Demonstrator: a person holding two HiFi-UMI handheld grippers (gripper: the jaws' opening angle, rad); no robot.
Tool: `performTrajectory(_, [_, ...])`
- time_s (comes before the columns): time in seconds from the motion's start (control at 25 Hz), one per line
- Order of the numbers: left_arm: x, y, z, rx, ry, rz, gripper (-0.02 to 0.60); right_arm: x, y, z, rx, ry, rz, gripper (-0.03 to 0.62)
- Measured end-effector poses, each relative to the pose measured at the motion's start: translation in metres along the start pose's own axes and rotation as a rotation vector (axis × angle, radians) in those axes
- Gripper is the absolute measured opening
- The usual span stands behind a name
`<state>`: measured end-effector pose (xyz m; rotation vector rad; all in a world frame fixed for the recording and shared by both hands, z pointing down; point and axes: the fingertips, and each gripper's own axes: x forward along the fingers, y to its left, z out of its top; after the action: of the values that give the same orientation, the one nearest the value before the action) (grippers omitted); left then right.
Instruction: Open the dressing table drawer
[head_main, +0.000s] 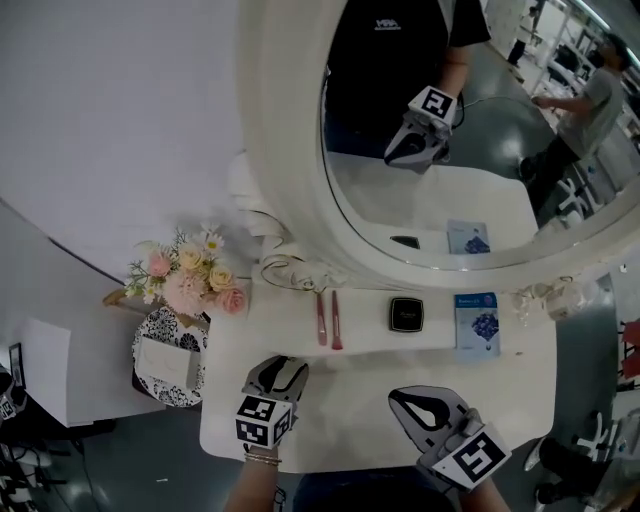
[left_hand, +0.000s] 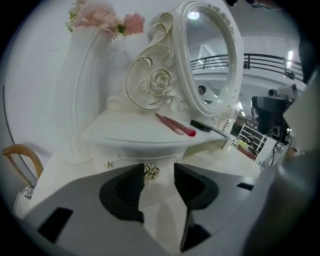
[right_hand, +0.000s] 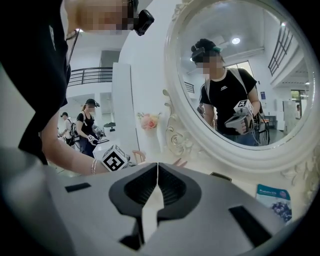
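The white dressing table (head_main: 345, 395) stands under the oval mirror. Its drawer front (left_hand: 125, 156) runs below the tabletop edge and carries a small gold knob (left_hand: 151, 172). My left gripper (left_hand: 159, 174) is open and points at that knob, which shows in the gap close to the left jaw; the pads do not touch it. In the head view the left gripper (head_main: 280, 376) hangs over the table's front left edge, and the drawer is hidden there. My right gripper (head_main: 418, 404) is over the front right of the tabletop. It (right_hand: 158, 167) is shut, with nothing in it.
On the tabletop lie two pink sticks (head_main: 328, 320), a black compact (head_main: 406, 314) and a blue booklet (head_main: 476, 321). Pink flowers (head_main: 190, 278) stand at the left over a chair with a patterned cushion (head_main: 165, 355). The big mirror frame (head_main: 290, 190) rises behind.
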<state>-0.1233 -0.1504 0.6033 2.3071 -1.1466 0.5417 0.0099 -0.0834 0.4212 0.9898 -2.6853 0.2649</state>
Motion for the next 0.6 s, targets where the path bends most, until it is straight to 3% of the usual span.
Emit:
performTrajectory(0.16, [0.006, 0.004, -0.002, -0.002, 0.01, 0.017, 0.177, 0.0, 0.0, -0.004, 0.002, 0.016, -0.008, 0.02])
performTrajectory(0.28, [0.007, 0.011, -0.002, -0.029, 0.01, 0.03, 0.107, 0.0, 0.0, -0.004, -0.007, 0.026, -0.015, 0.02])
performTrajectory(0.6, [0.001, 0.003, -0.011, -0.026, 0.057, 0.018, 0.103, -0.003, 0.006, 0.004, -0.057, 0.007, 0.001, 0.02])
